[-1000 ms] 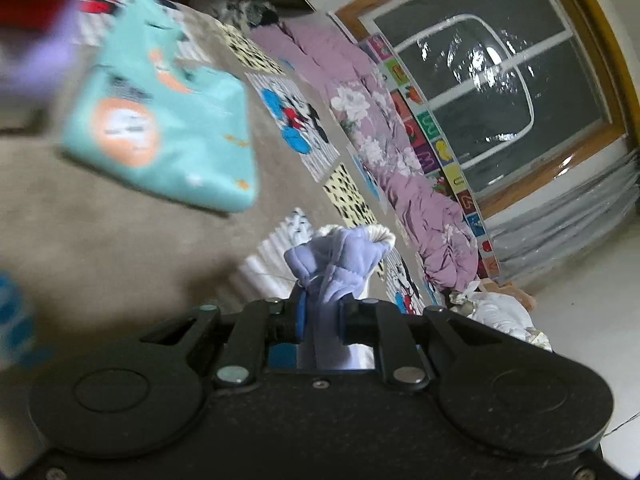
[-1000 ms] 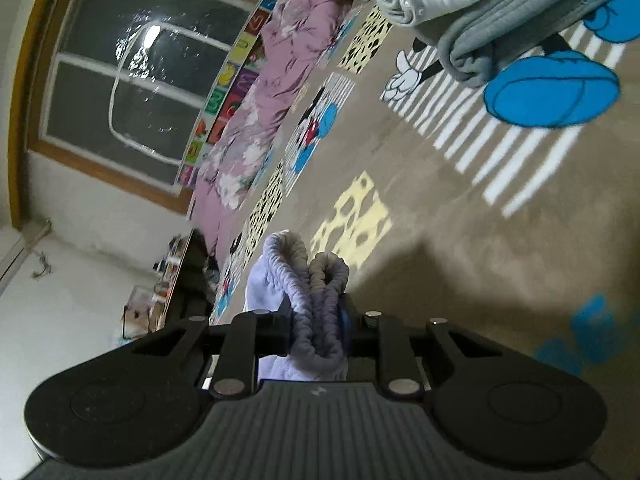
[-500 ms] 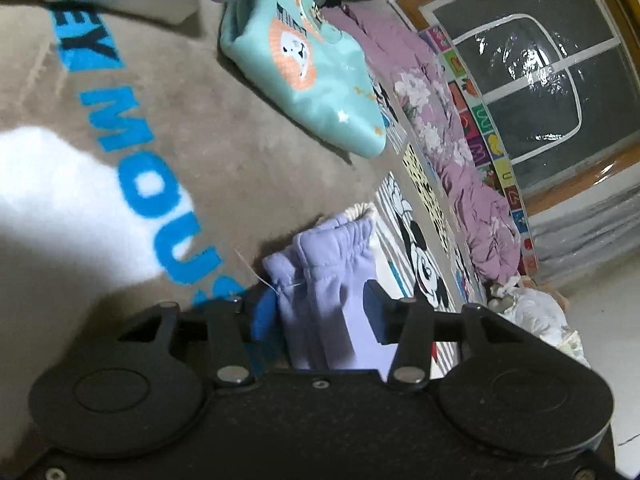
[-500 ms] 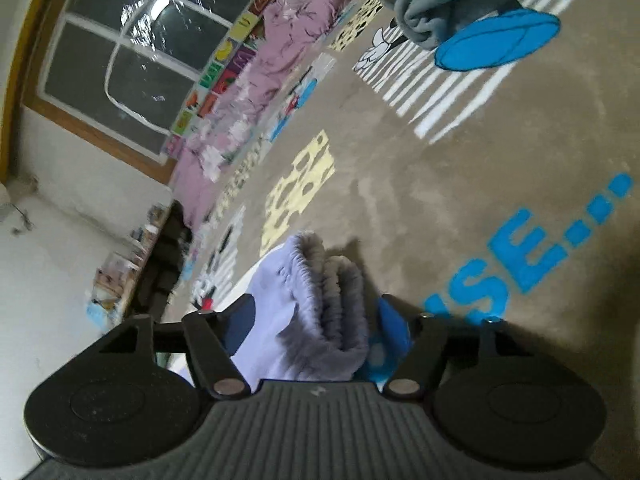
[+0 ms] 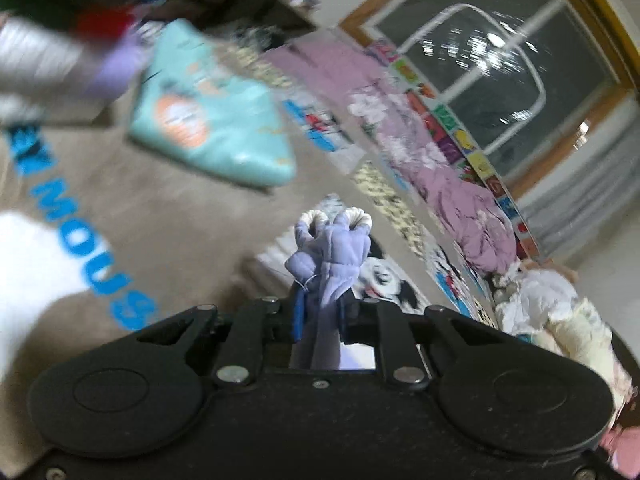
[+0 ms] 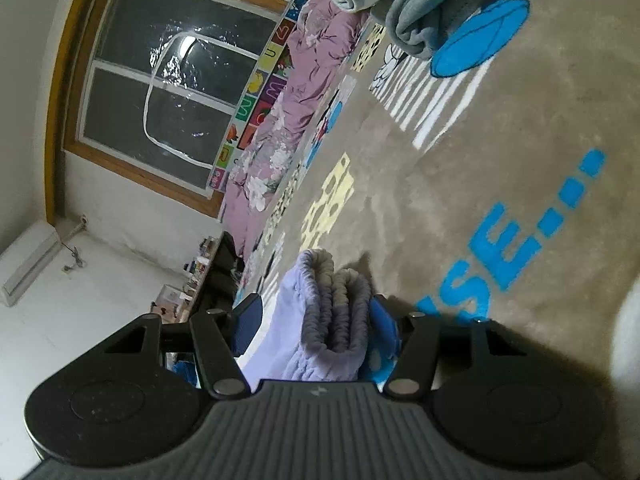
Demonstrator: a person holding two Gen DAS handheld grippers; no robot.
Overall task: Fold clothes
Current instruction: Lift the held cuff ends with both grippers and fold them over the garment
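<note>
A lavender garment with a gathered elastic edge is the piece in hand. In the left wrist view my left gripper [image 5: 322, 308] is shut on a bunched end of the lavender garment [image 5: 332, 248], which stands up between the fingers above the printed carpet [image 5: 168, 216]. In the right wrist view my right gripper [image 6: 316, 320] is open, its blue pads [image 6: 382, 322] spread apart, and the garment's elastic waistband [image 6: 332, 312] lies loosely between them on the carpet [image 6: 480, 140].
A folded teal garment [image 5: 212, 132] lies on the carpet to the left. A pink floral quilt [image 5: 432, 152] runs along the window wall. Grey and white folded clothes [image 6: 420, 4] are stacked at the far end. White crumpled laundry [image 5: 548, 304] lies at the right.
My left gripper opened half a second ago and has shut again on the lavender garment and lifted it. My right gripper opened and stays open around the waistband.
</note>
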